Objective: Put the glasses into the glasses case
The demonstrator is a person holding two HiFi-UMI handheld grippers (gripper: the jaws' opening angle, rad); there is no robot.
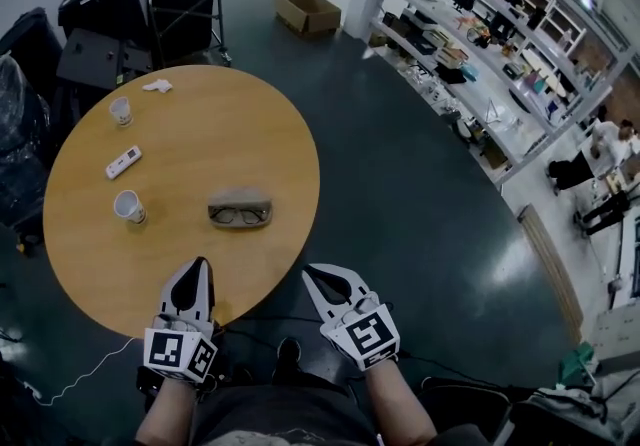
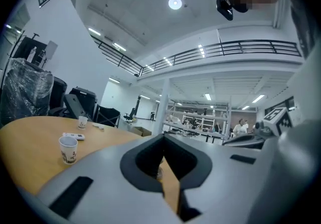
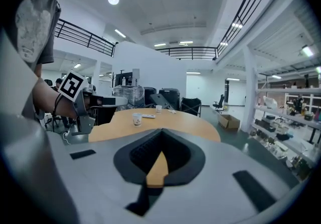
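Round wooden table (image 1: 250, 124) stood with long shelving (image 1: 480, 44) on the floor well to its right. Left gripper (image 1: 199, 264) and right gripper (image 1: 313, 275) hung at the table's near edge, each with jaws closed together and holding nothing. Tan glasses case (image 1: 240, 201) lay mid-table ahead of them, with the glasses (image 1: 240, 217) along its near side; whether in it or merely against it could not be resolved. Two paper cups (image 1: 129, 206) and a remote (image 1: 123, 162) sat to the left, apart from it. Case was not made out in either gripper view.

bare table (image 1: 215, 124) from near edge to glasses case (image 1: 240, 201), paper cup (image 1: 129, 206) left of that path, remote (image 1: 123, 162) behind it
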